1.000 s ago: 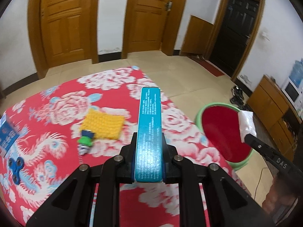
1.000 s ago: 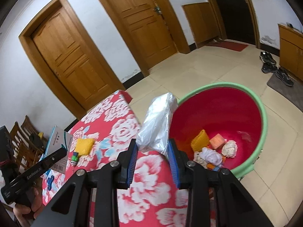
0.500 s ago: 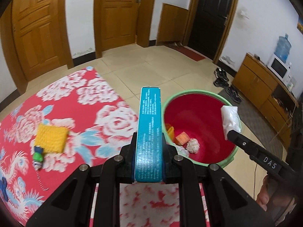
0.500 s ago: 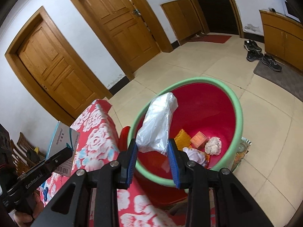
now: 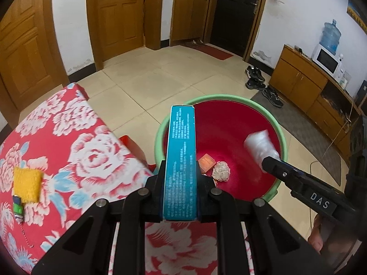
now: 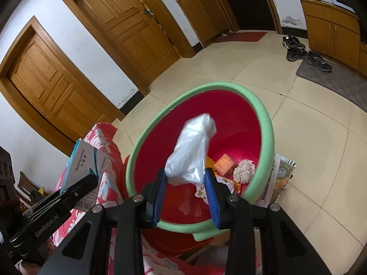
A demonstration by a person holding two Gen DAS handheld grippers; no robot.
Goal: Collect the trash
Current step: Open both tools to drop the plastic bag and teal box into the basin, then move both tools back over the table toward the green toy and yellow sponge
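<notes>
I have both loads over or at the red basin [image 6: 263, 123] with the green rim, and the drop turns on how each one sits above that opening.

My right tongs [image 6: 187, 182] carry the crumpled clear plastic bag [image 6: 192, 151]. Their jaws have just been opening a little, with the bag between them; it looks to me as if the blue pads still touch its lower end, though the soft plastic makes that hard to judge. The bag stands up and away from the tongs, over the basin's inside, above the scraps already lying there. Released, it should fall inside the rim.

My left tongs [image 5: 180, 197] are pinched tight on the narrow sides of the blue box [image 5: 181, 160]. Its long axis runs straight ahead from the tongs, and only its far end reaches over the basin's near-left rim [image 5: 160, 137]; the gripped end is over the edge of the flowered surface [image 5: 68, 137]. So the right hand is the better placed of the two, and the left needs to carry further right and forward before letting go, or the box could tip back onto the cloth.
</notes>
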